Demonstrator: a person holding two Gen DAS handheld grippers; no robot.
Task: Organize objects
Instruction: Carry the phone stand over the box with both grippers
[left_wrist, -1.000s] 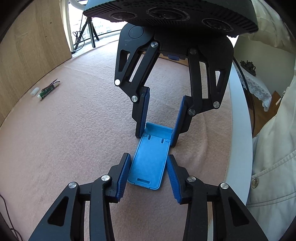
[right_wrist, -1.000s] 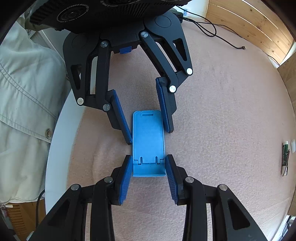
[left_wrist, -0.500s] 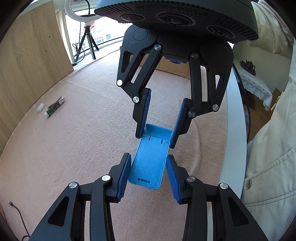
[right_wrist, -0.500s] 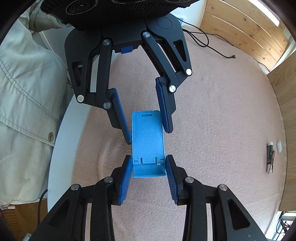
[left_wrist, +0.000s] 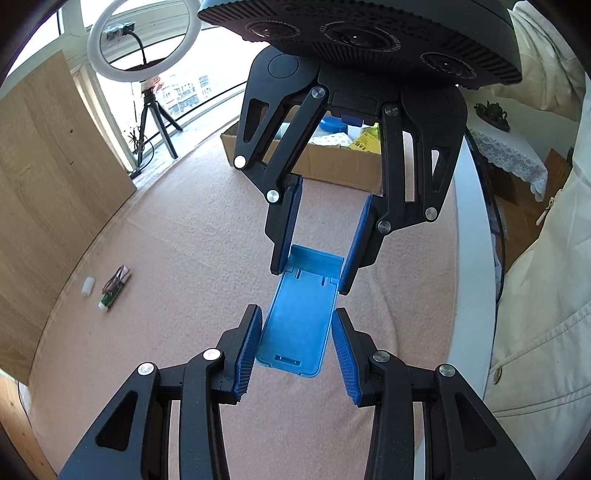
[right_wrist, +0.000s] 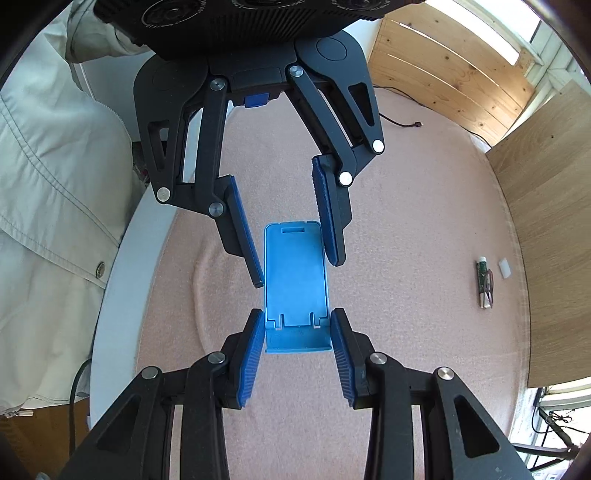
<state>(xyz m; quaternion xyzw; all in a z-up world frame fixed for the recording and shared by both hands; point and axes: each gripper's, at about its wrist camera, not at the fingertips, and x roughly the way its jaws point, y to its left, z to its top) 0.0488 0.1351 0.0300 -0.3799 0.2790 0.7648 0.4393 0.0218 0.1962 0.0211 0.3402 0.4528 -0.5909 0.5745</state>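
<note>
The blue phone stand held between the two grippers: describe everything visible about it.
The blue phone stand looks like matte moulded plastic: a flat rectangular plate with rounded corners, a slot near one end and a short hinged flap with two notches at the other. It lies roughly flat and appears lifted off the pink cloth. The left gripper clamps the slotted end by its long edges, and the right gripper clamps the flap end. Nothing else touches it.

The cardboard box (left_wrist: 332, 166) sits mostly hidden behind the right claw (left_wrist: 312, 258), its contents seemingly packets.
</note>
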